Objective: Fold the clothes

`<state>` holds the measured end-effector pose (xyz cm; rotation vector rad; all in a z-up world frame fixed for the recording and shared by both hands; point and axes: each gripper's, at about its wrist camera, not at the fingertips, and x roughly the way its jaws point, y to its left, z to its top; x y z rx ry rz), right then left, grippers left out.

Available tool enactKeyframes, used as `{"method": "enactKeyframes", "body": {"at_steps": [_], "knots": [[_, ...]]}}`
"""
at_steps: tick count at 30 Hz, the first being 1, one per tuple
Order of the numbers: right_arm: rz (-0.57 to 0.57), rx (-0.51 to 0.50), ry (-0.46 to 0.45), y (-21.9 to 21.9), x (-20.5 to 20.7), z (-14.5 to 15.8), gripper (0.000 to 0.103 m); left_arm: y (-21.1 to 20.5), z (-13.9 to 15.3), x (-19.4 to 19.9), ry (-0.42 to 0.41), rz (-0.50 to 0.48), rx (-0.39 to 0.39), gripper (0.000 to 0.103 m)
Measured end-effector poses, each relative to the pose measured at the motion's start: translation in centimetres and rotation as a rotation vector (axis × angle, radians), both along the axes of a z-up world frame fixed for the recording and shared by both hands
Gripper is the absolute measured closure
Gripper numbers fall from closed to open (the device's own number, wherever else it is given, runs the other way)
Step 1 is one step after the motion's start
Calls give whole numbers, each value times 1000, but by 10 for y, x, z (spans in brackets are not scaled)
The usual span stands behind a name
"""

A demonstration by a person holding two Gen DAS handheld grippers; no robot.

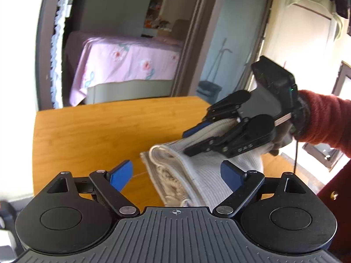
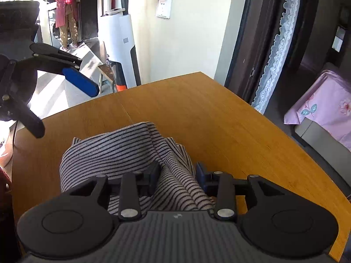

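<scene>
Wooden table (image 2: 219, 118) fills the lower centre of both views. Bed with pink floral cover (image 1: 129, 61), upper centre of the left wrist view, behind a dark doorframe (image 1: 43, 43). White lace curtain (image 2: 276, 50), upper right of the right wrist view. Wall socket (image 2: 163, 7), top centre. White upright appliance (image 2: 122, 43), centre left. Person in pink top (image 2: 67, 11), upper left.

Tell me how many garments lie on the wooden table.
1. The striped garment lies bunched on the table, at its near side, gripped by the right gripper. Others may be hidden below the cameras.
</scene>
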<state>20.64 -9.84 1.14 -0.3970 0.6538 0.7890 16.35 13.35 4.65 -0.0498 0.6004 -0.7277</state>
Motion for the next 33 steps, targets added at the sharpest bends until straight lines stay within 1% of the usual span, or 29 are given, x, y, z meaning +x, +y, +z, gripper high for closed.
{"method": "enactKeyframes", "body": {"at_steps": [1, 3, 5, 6, 8, 10, 11, 12, 14, 15, 17, 20, 22, 23, 24, 26, 28, 29, 30, 31, 32, 33], "knots": [[-27, 20, -20, -9, -5, 5, 64, -8, 5, 0, -10, -31, -13, 11], [-85, 42, -70, -27, -15, 12, 53, -30, 2, 6, -14, -92, -5, 11], [-167, -27, -145, -38, -23, 4, 51, -52, -3, 11, -18, -145, 16, 11], [-214, -78, -180, -42, -24, -5, 50, -60, -7, 15, -16, -162, 23, 11], [-297, -161, -206, -48, -23, -31, 50, -74, -15, 26, -6, -185, 44, 12], [-352, -113, -160, -59, -18, -46, 50, -87, -23, 39, 2, -200, 74, 12], [-376, -73, -143, -65, -16, -45, 50, -93, -28, 46, 20, -197, 96, 12], [-388, -43, -153, -68, -18, -39, 50, -99, -33, 52, 42, -186, 119, 13], [-380, 22, -202, -71, -32, -21, 50, -105, -41, 61, 60, -173, 139, 9], [-352, 73, -209, -75, -42, -10, 50, -108, -45, 66, 69, -167, 149, 7], [-281, 160, -193, -79, -60, 5, 49, -107, -46, 66, 78, -147, 155, 7], [-233, 116, -162, -68, -83, 1, 43, -110, -46, 63, 67, -127, 171, 6], [-287, -50, -191, -58, -82, -29, 43, -110, -47, 63, 69, -115, 166, 5], [-309, -86, -212, -58, -81, -43, 38, -109, -47, 64, 71, -111, 160, 5], [-343, -64, -197, -62, -77, -45, 28, -109, -47, 63, 72, -108, 156, 5], [-405, 14, -142, -72, -73, -38, 28, -110, -46, 61, 62, -107, 161, 5], [-419, 135, -82, -88, -80, -21, 28, -112, -42, 56, 44, -104, 188, 5], [-419, 202, -29, -96, -83, -15, 27, -111, -37, 52, 31, -107, 193, 5], [-417, 271, 31, -105, -87, -9, 26, -109, -31, 47, 17, -110, 199, 5], [-412, 358, 135, -117, -91, -5, 24, -107, -23, 45, -9, -113, 197, 5], [-392, 438, 251, -122, -95, -9, 17, -104, -18, 44, -31, -111, 197, 5], [-368, 515, 369, -127, -98, -16, 14, -103, -14, 45, -41, -103, 199, 5]]}}
